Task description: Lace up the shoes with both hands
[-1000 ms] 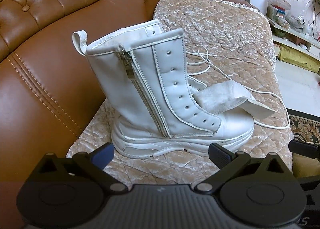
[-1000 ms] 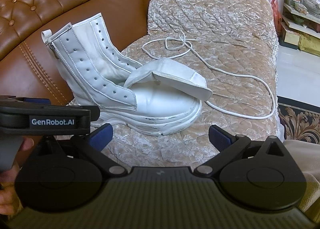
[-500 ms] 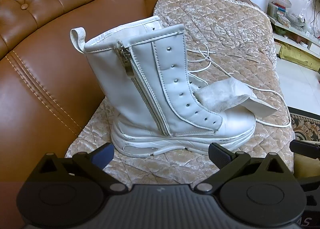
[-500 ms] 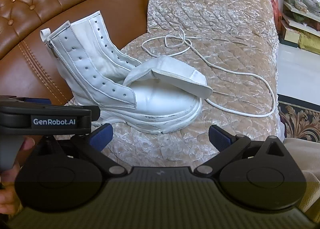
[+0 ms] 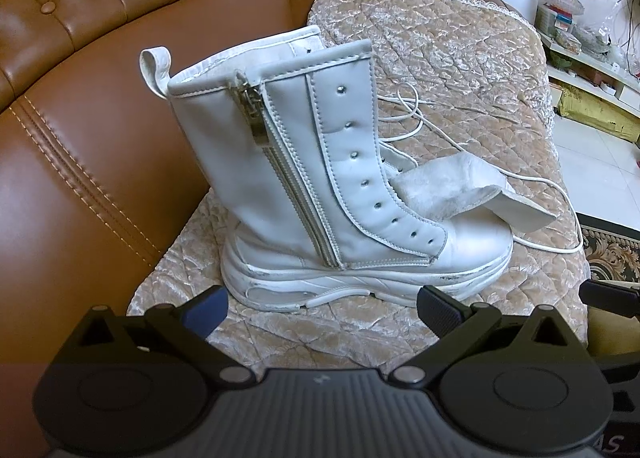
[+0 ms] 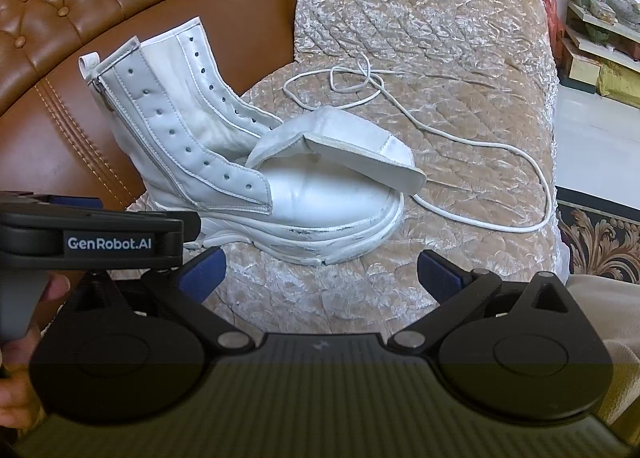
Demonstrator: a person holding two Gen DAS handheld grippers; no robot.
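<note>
A white high-top boot (image 5: 320, 193) stands on a beige quilted cover, toe to the right, side zipper facing the left wrist view. Its tongue (image 5: 460, 193) is folded forward over the toe and its eyelets hold no lace. It also shows in the right wrist view (image 6: 248, 173). A loose white lace (image 6: 460, 137) lies on the cover behind and right of the boot, partly tangled. My left gripper (image 5: 320, 310) is open and empty in front of the sole. My right gripper (image 6: 320, 270) is open and empty before the toe.
The boot sits on a brown tufted leather sofa (image 5: 80, 97) draped with the quilted cover (image 6: 440, 37). The left gripper's body (image 6: 92, 242) crosses the right wrist view at left. Shelves with clutter (image 5: 580, 37) and a patterned rug (image 6: 600, 242) are to the right.
Both cameras have shifted slightly, so the boot sits a little differently in each view. Both grippers stay open and nothing on the sofa has moved.
</note>
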